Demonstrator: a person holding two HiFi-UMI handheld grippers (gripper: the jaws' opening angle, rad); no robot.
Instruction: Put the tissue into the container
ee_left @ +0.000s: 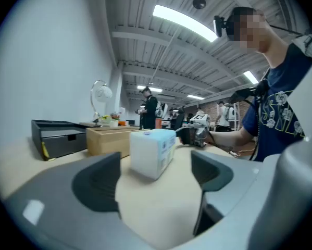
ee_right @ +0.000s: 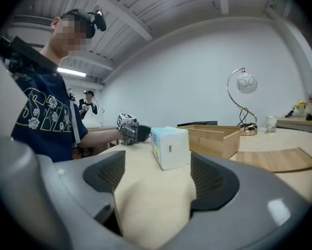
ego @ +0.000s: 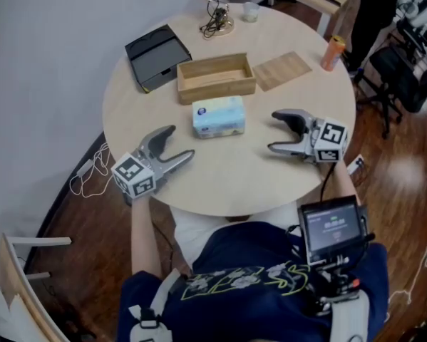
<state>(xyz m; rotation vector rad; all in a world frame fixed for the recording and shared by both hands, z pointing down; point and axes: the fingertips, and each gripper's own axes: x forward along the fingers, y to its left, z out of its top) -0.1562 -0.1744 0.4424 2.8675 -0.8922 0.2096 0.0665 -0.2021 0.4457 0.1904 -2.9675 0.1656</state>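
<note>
A light-blue and white tissue pack point(ego: 218, 116) lies on the round wooden table point(ego: 234, 180), just in front of the open wooden container point(ego: 215, 78). My left gripper point(ego: 179, 142) rests open on the table to the pack's lower left, a short way off it. My right gripper point(ego: 272, 130) stands open to the pack's right, also apart from it. In the left gripper view the tissue pack point(ee_left: 153, 151) sits ahead of the left gripper point(ee_left: 156, 176) with the container point(ee_left: 108, 139) behind. The right gripper view shows the pack point(ee_right: 170, 147) beyond the right gripper point(ee_right: 158, 178), container point(ee_right: 215, 139) further back.
A black drawer box point(ego: 156, 55) sits left of the container, and a thin wooden board point(ego: 282, 70) right of it. An orange cup point(ego: 332, 52) stands at the right rim. A lamp base point(ego: 217, 20) and a small glass point(ego: 250, 11) are at the far edge.
</note>
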